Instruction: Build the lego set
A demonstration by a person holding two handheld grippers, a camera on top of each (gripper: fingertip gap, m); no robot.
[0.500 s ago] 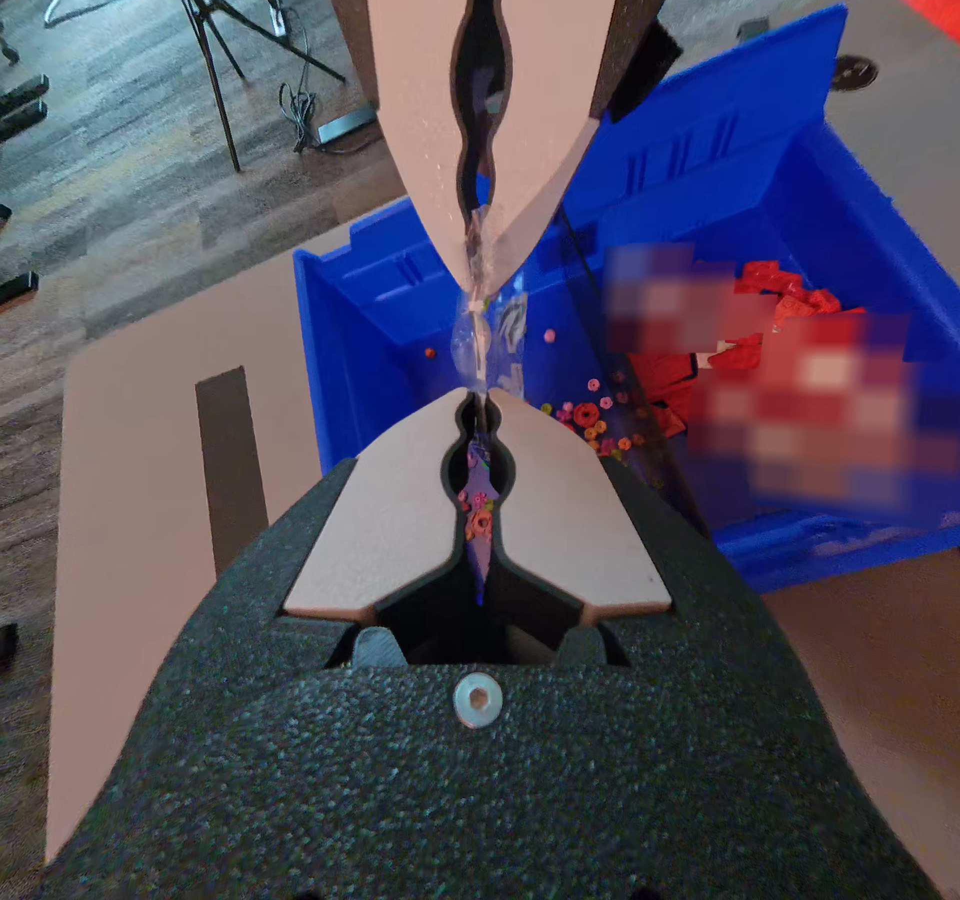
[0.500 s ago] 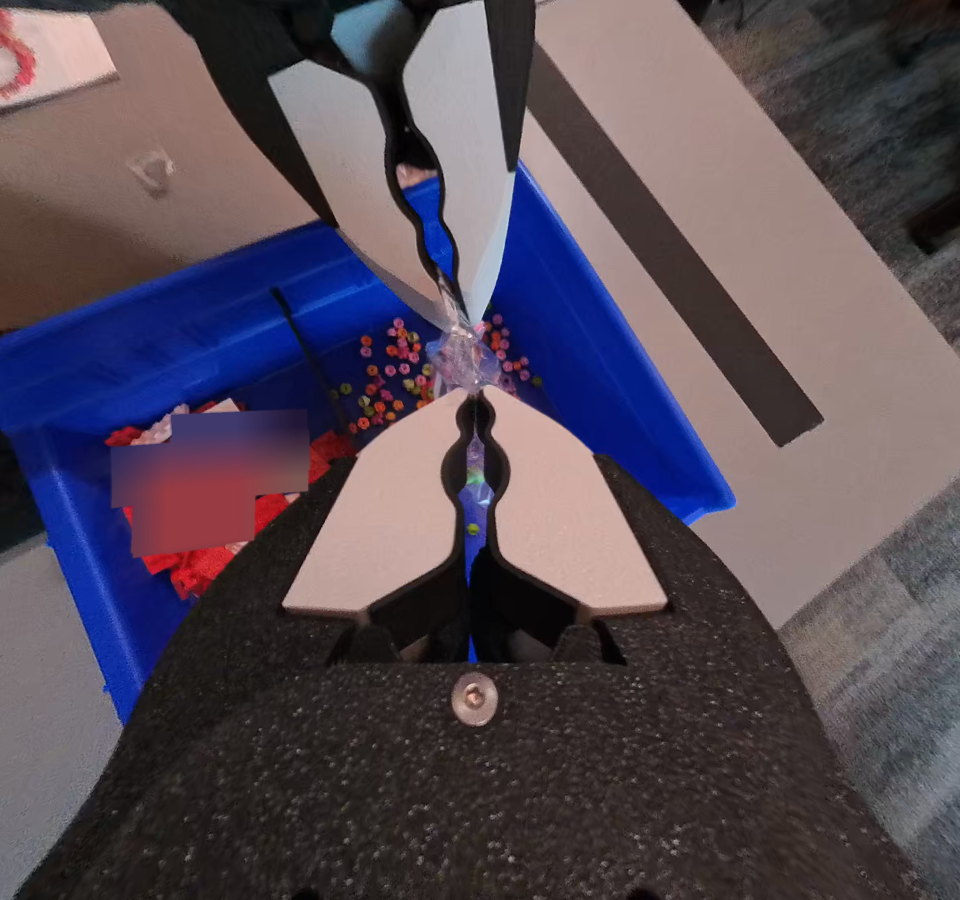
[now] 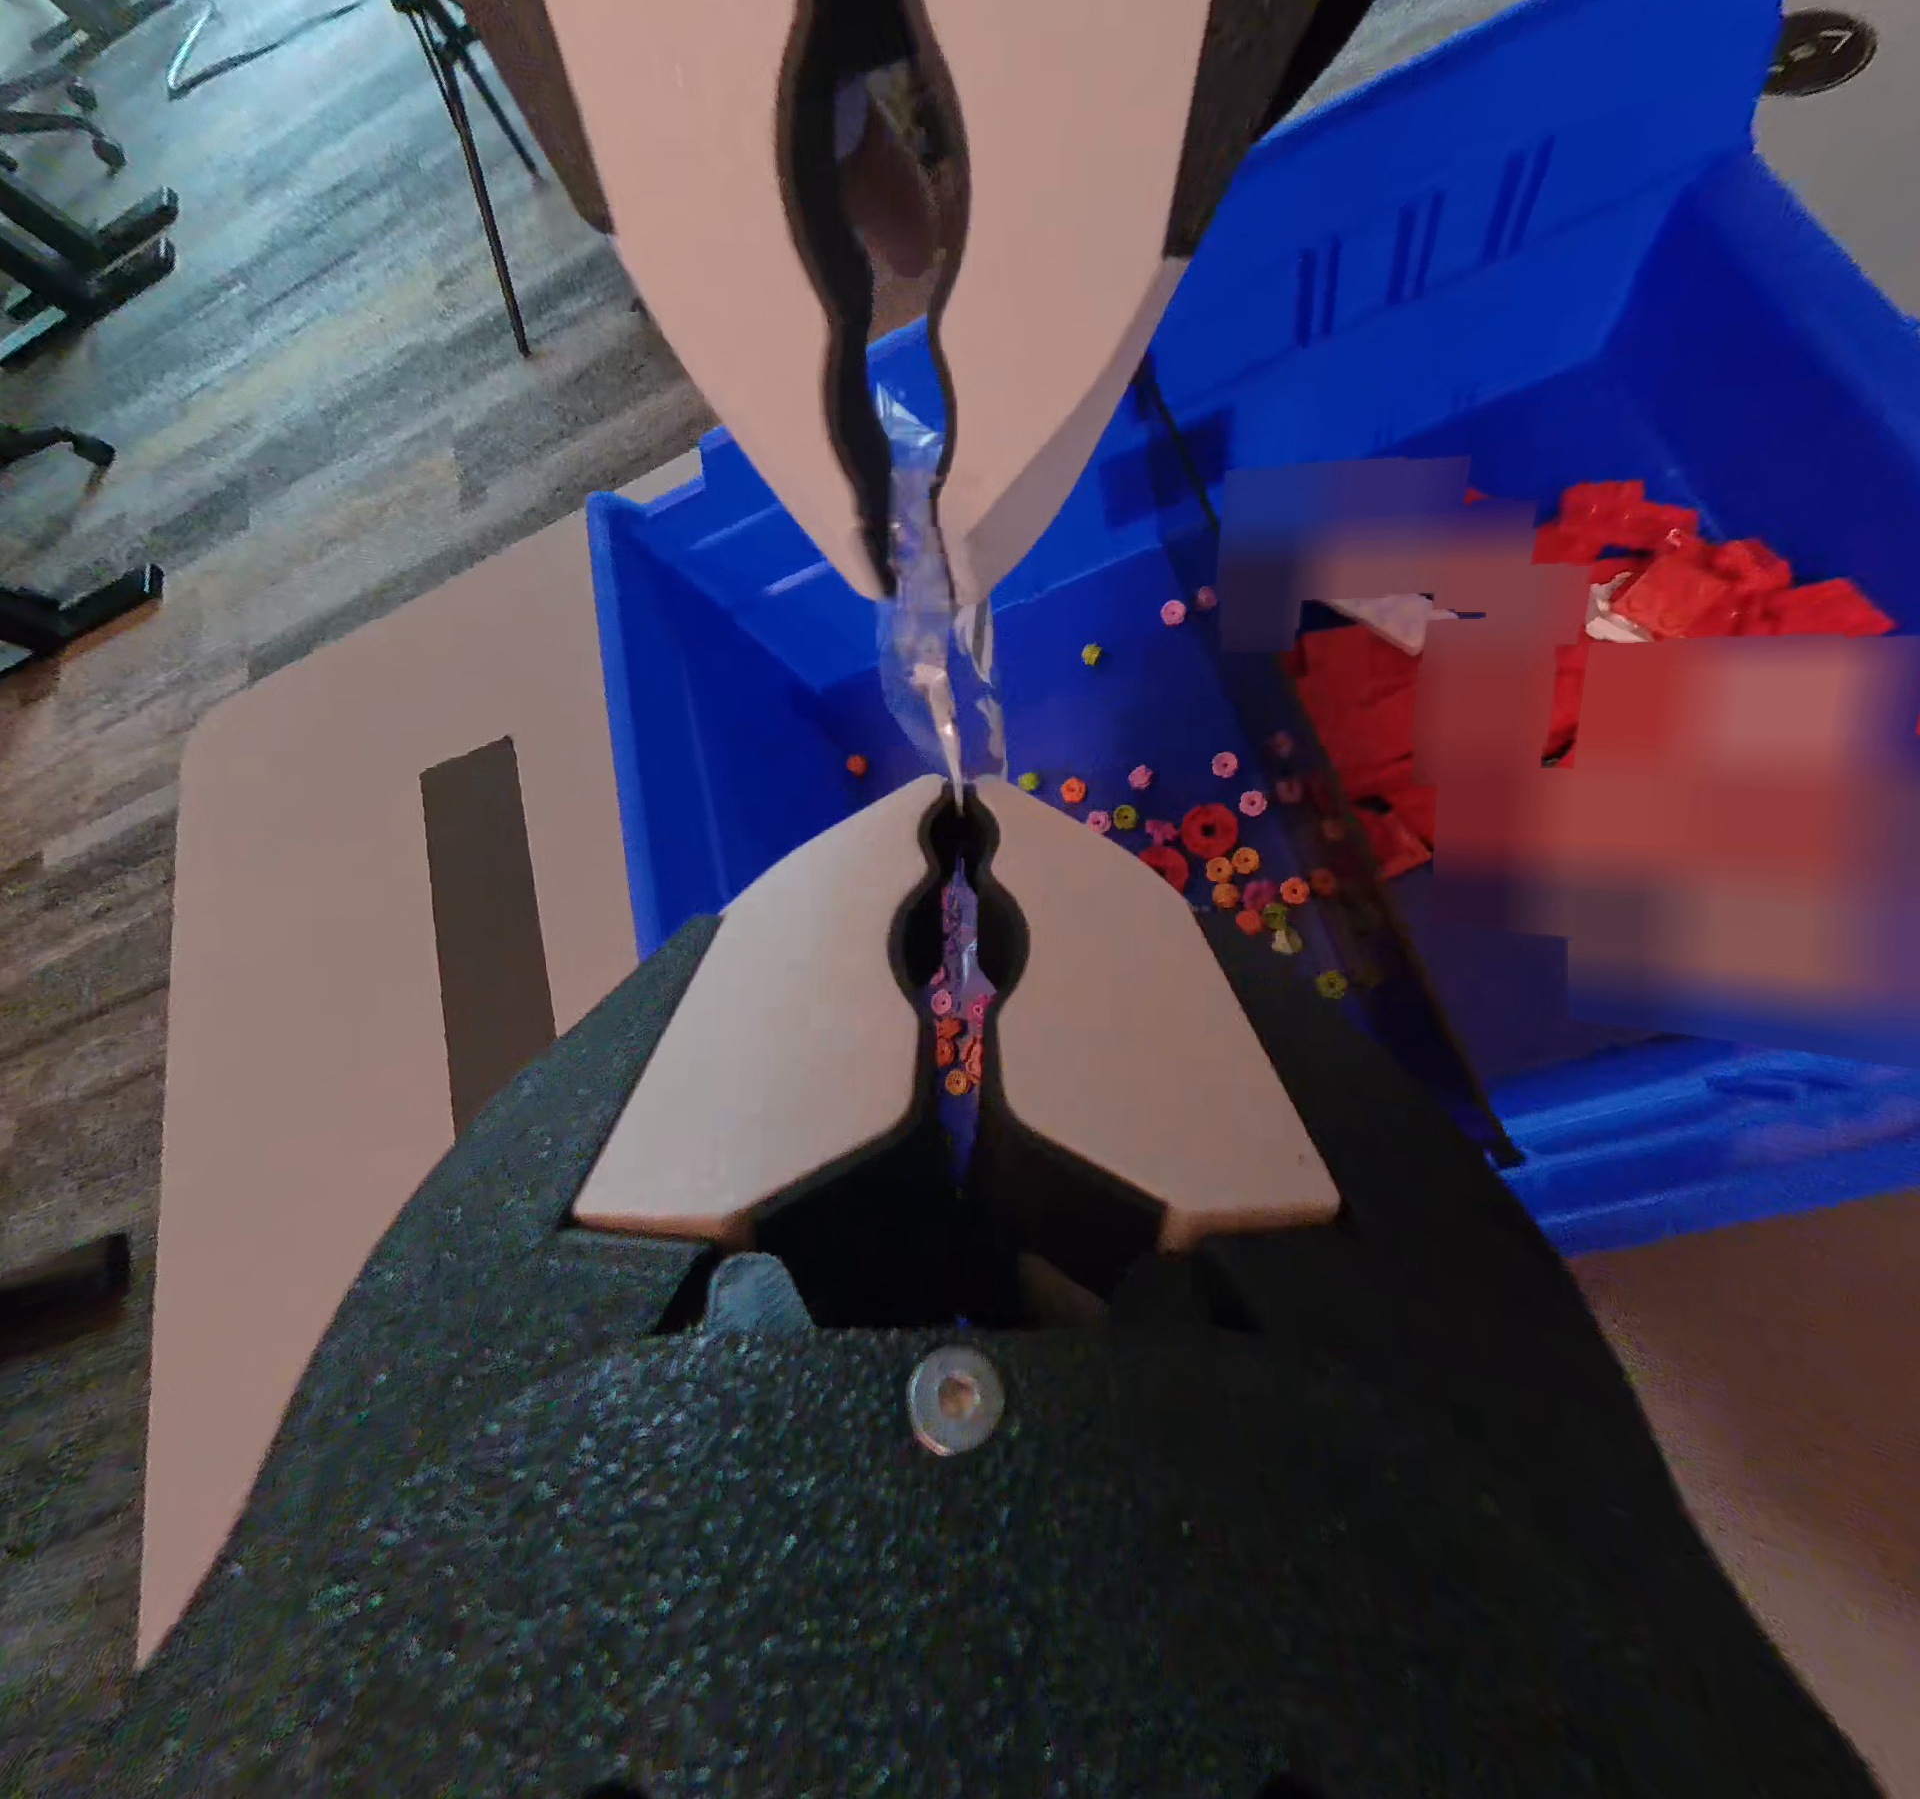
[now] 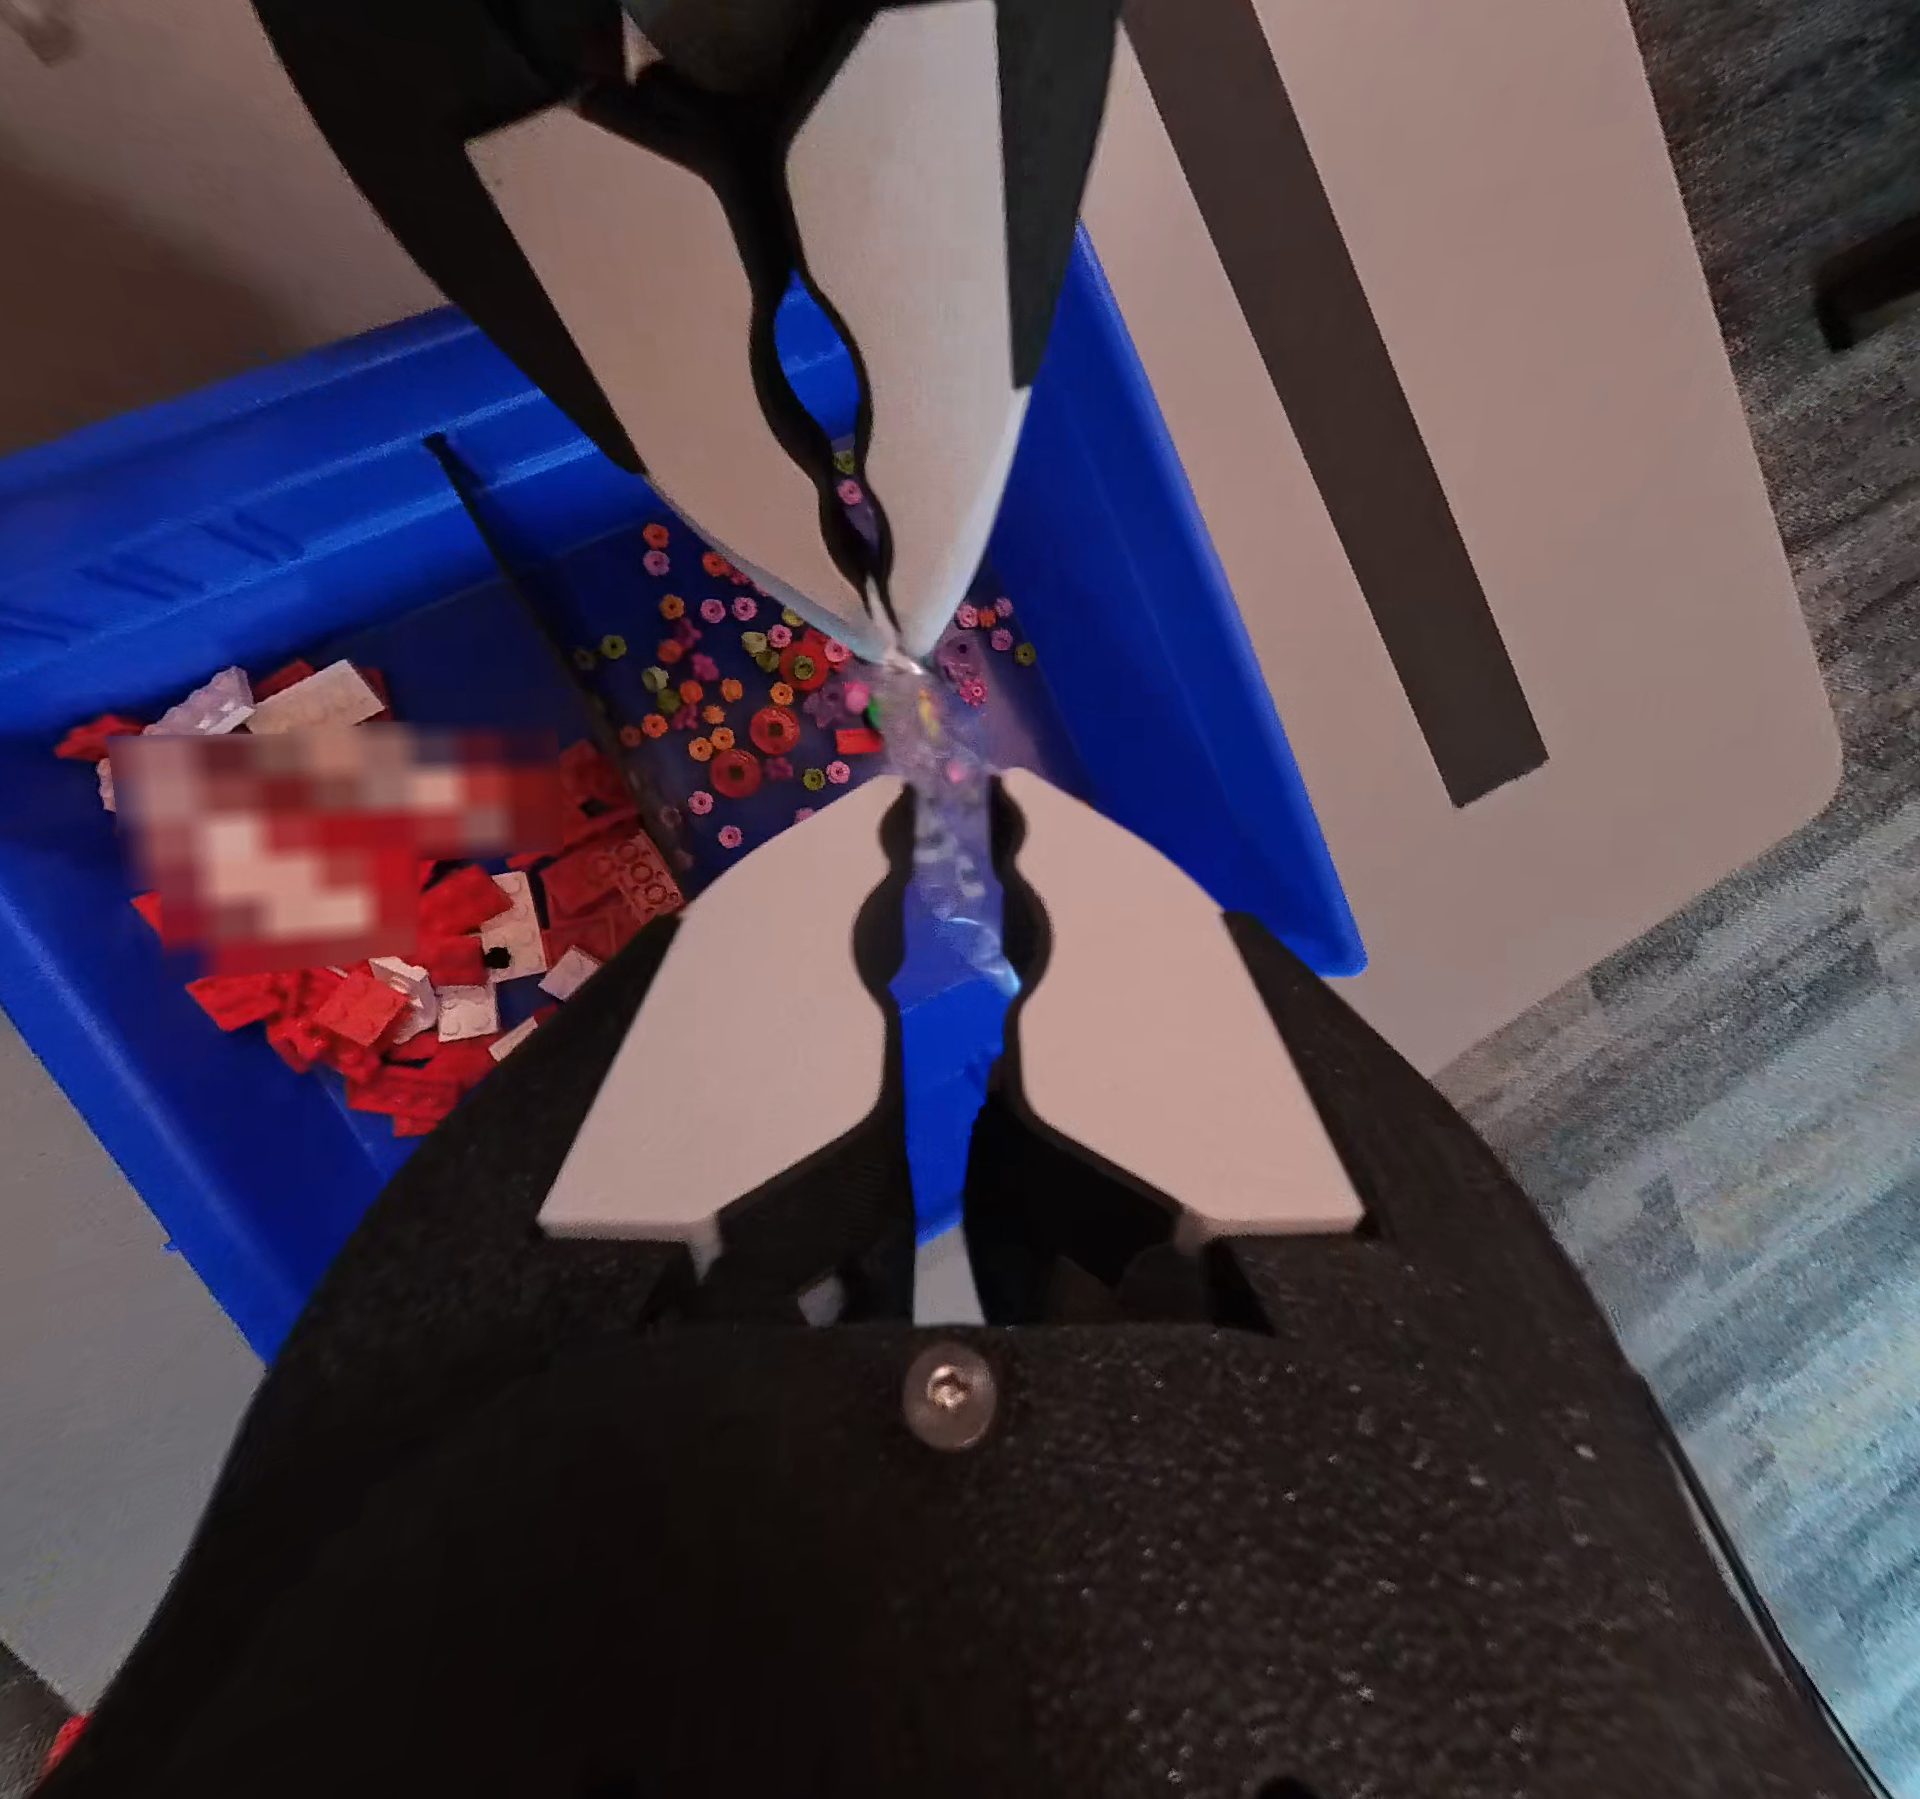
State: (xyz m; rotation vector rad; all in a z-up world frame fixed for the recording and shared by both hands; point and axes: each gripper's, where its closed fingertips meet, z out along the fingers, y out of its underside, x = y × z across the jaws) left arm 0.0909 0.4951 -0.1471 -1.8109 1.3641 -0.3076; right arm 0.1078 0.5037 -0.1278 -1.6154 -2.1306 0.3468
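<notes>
Left gripper (image 3: 961, 793): jaws pinched on clear plastic bag (image 3: 935, 679)
Right gripper (image 4: 951, 783): jaws clamp same bag
Blue bin (image 4: 208, 523): red bricks (image 4: 416, 1022), small flower studs (image 4: 727, 700)
Writing: none legible

Bright blue for the bin (image 3: 1455, 222), with a thin black divider (image 4: 520, 586) across it. Red with a few white pieces in the brick pile (image 4: 416, 1001). Orange, pink, red and olive-green among the small round flower pieces (image 4: 727, 700). Clear and glinting, the plastic bag (image 3: 935, 689) (tinted blue by the bin behind). Pale beige for the table (image 3: 312, 918), crossed by a dark stripe (image 3: 483, 918). Speckled black on the gripper bodies, matte beige on their pads.
</notes>
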